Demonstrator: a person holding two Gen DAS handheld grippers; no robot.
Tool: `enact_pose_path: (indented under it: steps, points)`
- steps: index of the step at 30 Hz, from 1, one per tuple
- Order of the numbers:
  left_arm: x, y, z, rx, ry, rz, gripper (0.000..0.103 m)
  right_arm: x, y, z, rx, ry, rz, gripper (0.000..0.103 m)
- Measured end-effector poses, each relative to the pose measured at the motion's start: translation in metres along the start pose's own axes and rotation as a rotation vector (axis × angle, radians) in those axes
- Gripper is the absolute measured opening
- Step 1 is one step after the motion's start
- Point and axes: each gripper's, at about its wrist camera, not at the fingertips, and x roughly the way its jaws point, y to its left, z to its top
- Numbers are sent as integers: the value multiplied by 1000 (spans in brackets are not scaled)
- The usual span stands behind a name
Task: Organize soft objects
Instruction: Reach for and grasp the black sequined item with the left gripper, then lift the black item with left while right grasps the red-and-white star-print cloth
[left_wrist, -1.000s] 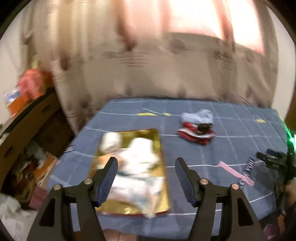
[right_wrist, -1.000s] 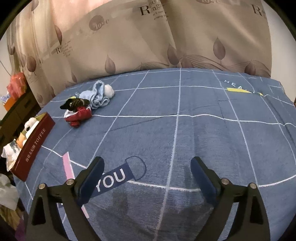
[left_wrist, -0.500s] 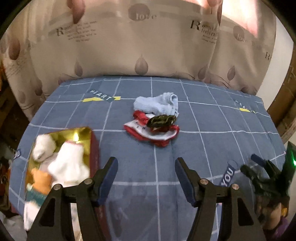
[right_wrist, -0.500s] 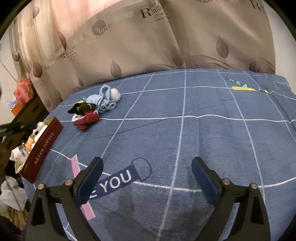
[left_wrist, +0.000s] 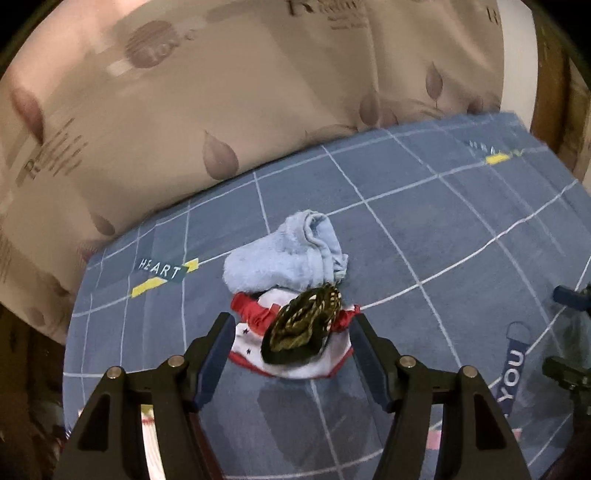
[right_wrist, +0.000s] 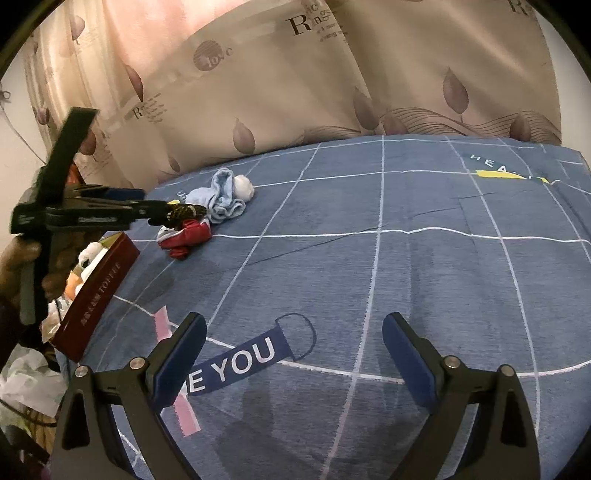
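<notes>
The left gripper (left_wrist: 290, 349), jaws spread wide, hovers over a small sock pile at the bedspread's (left_wrist: 443, 229) centre: a dark patterned sock (left_wrist: 303, 325) atop a red-and-white one (left_wrist: 295, 363), a light blue sock (left_wrist: 284, 258) at 12 o'clock. The right gripper (right_wrist: 293, 354) waits, also apart, over bare fabric. Closing now may well snag both stacked socks together.

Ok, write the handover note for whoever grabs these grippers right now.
Left gripper: open, jaws either side of the dark patterned sock, not closed on it.
Right gripper: open, empty, above bare blue bedspread.
Pile: patterned sock on the red-and-white sock, light blue sock just behind.
Done: red box at the bed edge already holds several soft items.
Left: move the three pile items, presumably into the box.
</notes>
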Motion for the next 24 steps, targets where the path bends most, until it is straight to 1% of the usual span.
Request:
enact_pose_path:
  steps: [3,5,8,9,10,11,12,13,14,16,17,20,21,22,24]
  points:
    - [13,-3,4,34,7,28,66,0,0,0,-1,0,9,95]
    - [19,-1,5,27,22,26,66,-1,0,0,0,0,15,95]
    - [32,4,5,3,56,1,66,-1,0,-1,-1,1,20,95]
    - [36,6,4,-7,69,-13,66,-1,0,-1,-1,1,21,95]
    - [41,9,3,-19,81,-45,66,0,0,0,-1,2,23,95]
    - [42,10,3,-28,78,-59,66,0,0,0,0,1,26,95]
    - [42,12,2,-41,65,-68,52,0,0,0,1,1,28,95]
    - [39,16,0,-66,39,-103,8,0,0,0,2,1,28,95]
    - [38,20,-1,-92,27,-120,6,0,-1,0,5,4,30,95]
    - [43,30,-3,-179,60,-116,6,1,-1,1,7,7,30,95]
    - [41,35,-6,-224,52,-132,6,1,-2,1,7,9,29,95]
    - [21,40,-20,-320,13,-151,6,0,-2,2,11,10,28,95]
    - [7,39,-27,-350,-16,-176,6,0,-2,2,11,11,28,95]
    - [-4,37,-33,-366,-43,-190,6,1,-2,2,10,14,26,95]
    - [-27,30,-45,-370,-85,-194,6,2,-1,2,8,19,22,95]
